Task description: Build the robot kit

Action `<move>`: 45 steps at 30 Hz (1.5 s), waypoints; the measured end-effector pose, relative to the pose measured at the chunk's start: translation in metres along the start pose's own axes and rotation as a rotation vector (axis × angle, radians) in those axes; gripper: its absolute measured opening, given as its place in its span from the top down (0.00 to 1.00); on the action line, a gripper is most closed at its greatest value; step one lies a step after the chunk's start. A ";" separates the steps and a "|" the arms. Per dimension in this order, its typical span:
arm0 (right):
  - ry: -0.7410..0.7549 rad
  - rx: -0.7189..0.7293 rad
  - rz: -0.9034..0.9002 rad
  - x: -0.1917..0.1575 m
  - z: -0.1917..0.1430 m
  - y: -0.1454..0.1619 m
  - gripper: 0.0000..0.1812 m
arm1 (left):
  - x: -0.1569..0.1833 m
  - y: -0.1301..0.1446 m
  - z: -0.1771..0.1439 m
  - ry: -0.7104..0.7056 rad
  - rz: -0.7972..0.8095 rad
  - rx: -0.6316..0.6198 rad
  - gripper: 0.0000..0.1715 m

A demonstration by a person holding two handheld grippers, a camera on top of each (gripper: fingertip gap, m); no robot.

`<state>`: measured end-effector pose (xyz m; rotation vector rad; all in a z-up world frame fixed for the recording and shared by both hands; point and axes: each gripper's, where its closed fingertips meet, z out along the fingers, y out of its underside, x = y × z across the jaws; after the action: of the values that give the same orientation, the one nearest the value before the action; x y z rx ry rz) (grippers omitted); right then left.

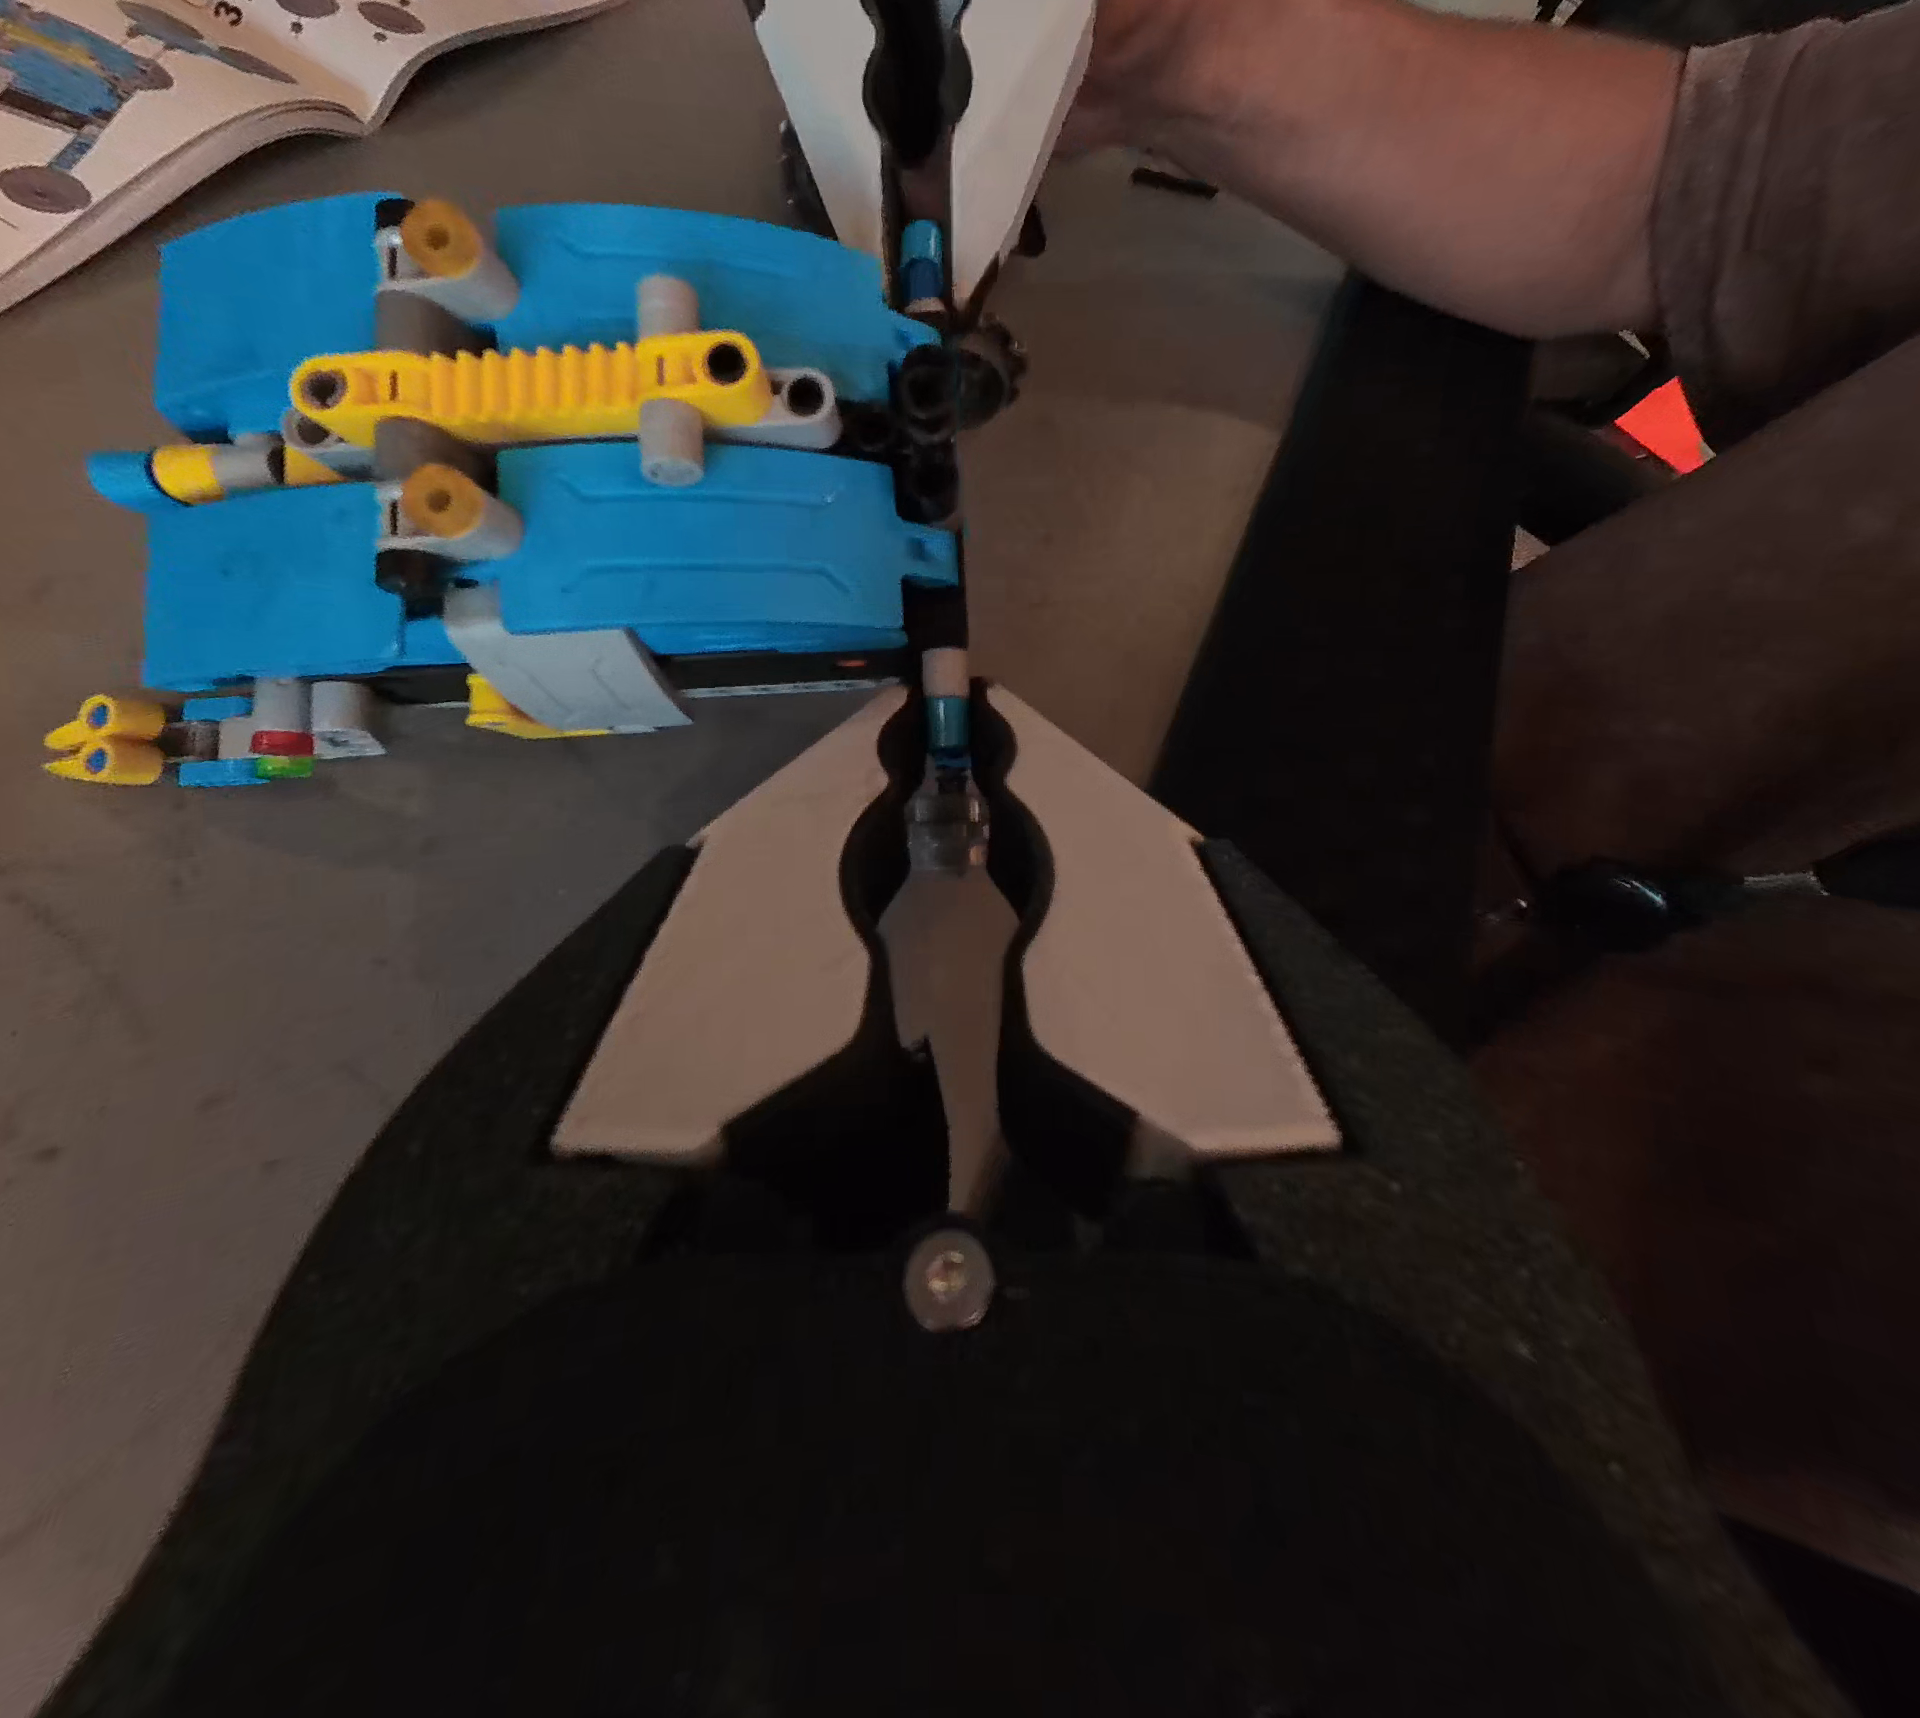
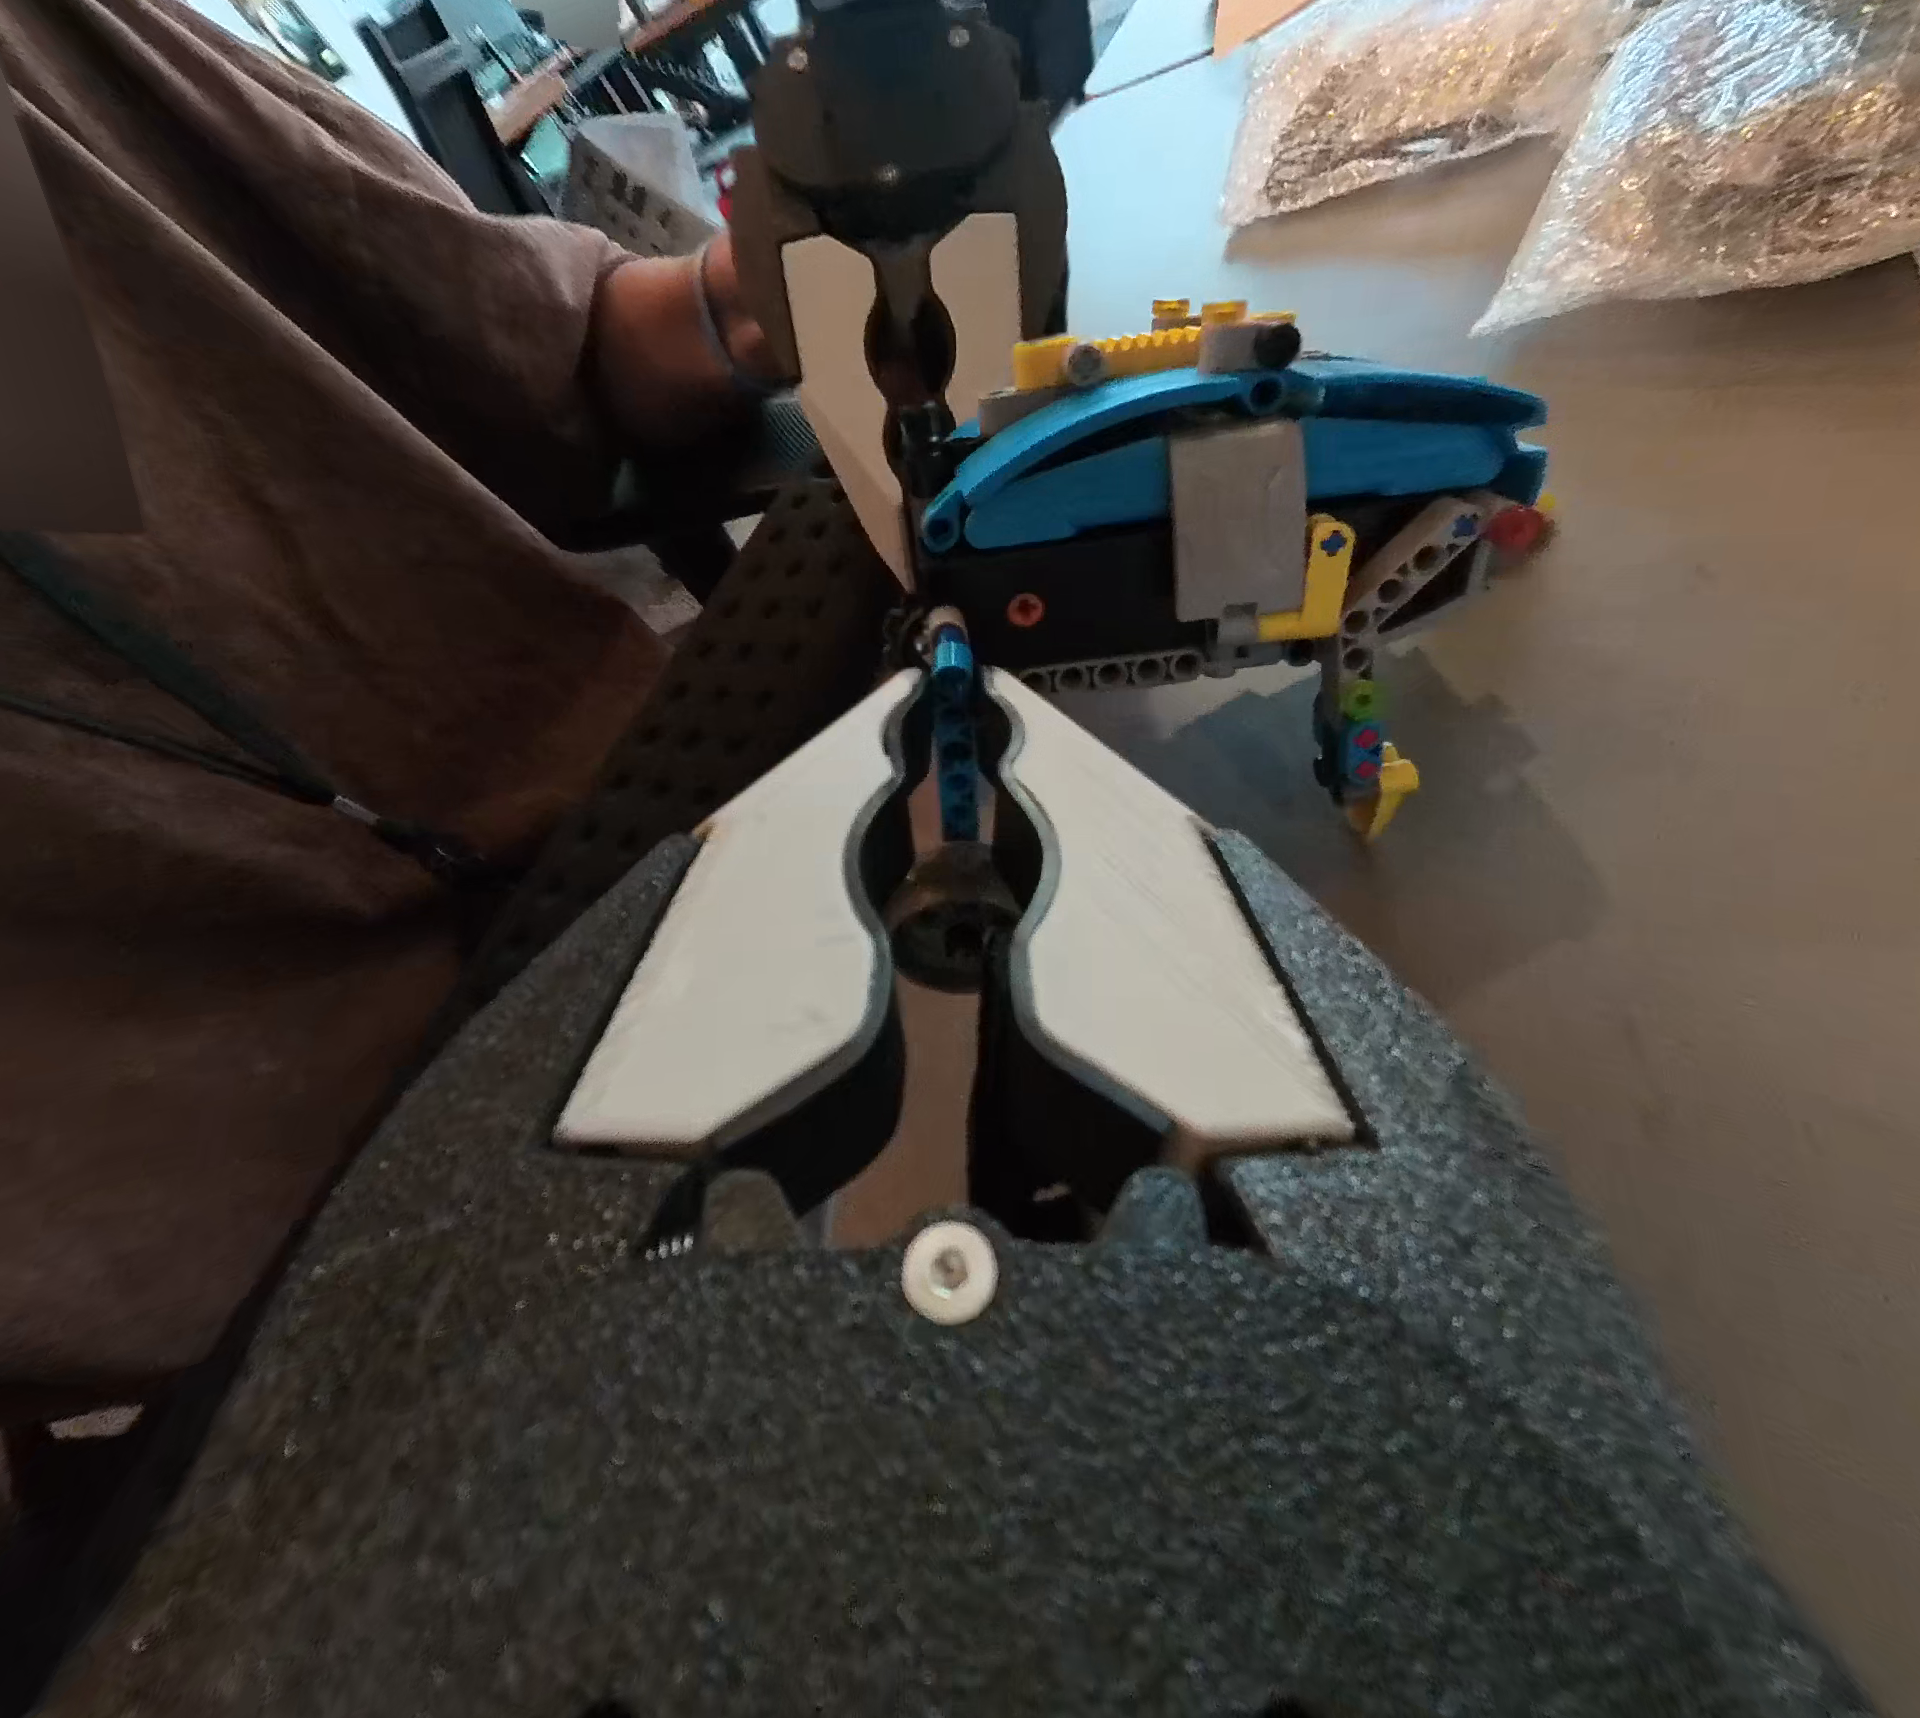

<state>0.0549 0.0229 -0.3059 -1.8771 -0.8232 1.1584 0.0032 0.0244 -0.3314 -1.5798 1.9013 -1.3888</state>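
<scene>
Between my two tools, on the grey table (image 1: 156,993): blue-and-yellow brick model (image 1: 520,463); my left gripper (image 1: 945,702) pinches its blue pin end; my right gripper (image 2: 951,681) clamps a blue beam (image 2: 954,754), long axis pointing at the model's near end.

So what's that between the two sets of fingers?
A slim brick strip carrying a black gear, against the blue model's end, seen in the left wrist view.
</scene>
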 end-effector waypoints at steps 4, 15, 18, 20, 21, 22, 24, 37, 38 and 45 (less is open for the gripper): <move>-0.094 0.084 0.084 -0.002 0.001 -0.003 0.96 | 0.001 0.005 0.006 -0.032 0.053 -0.039 0.97; 0.067 -0.046 -0.113 0.006 0.001 -0.014 0.96 | -0.015 -0.001 0.010 -0.111 -0.045 -0.013 0.81; -0.011 0.014 -0.047 0.003 0.003 -0.018 0.96 | -0.026 -0.010 0.010 -0.118 -0.218 0.060 0.80; -0.065 0.038 -0.021 -0.003 0.008 -0.019 0.96 | -0.033 -0.014 0.011 -0.107 -0.305 0.103 0.81; -0.065 0.045 -0.037 -0.004 0.009 -0.021 0.96 | -0.032 -0.014 0.011 -0.086 -0.324 0.107 0.82; -0.021 0.042 -0.059 -0.001 0.008 -0.023 0.96 | -0.035 -0.014 0.011 -0.094 -0.338 0.114 0.82; 0.070 0.024 -0.103 0.005 0.007 -0.027 0.96 | -0.036 -0.014 0.011 -0.098 -0.362 0.128 0.84; 0.288 -0.135 -0.199 0.008 -0.007 -0.036 0.96 | -0.041 -0.013 0.007 -0.083 -0.468 0.198 0.85; 0.307 -0.170 -0.199 0.006 -0.018 -0.034 0.96 | -0.041 -0.013 0.007 -0.085 -0.467 0.201 0.85; 0.501 -1.074 0.020 -0.027 -0.095 0.092 0.96 | -0.040 -0.013 0.008 -0.094 -0.440 0.198 0.86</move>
<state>0.1439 -0.0709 -0.3458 -2.8432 -1.2442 0.1350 0.0304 0.0565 -0.3384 -1.9966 1.3629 -1.5770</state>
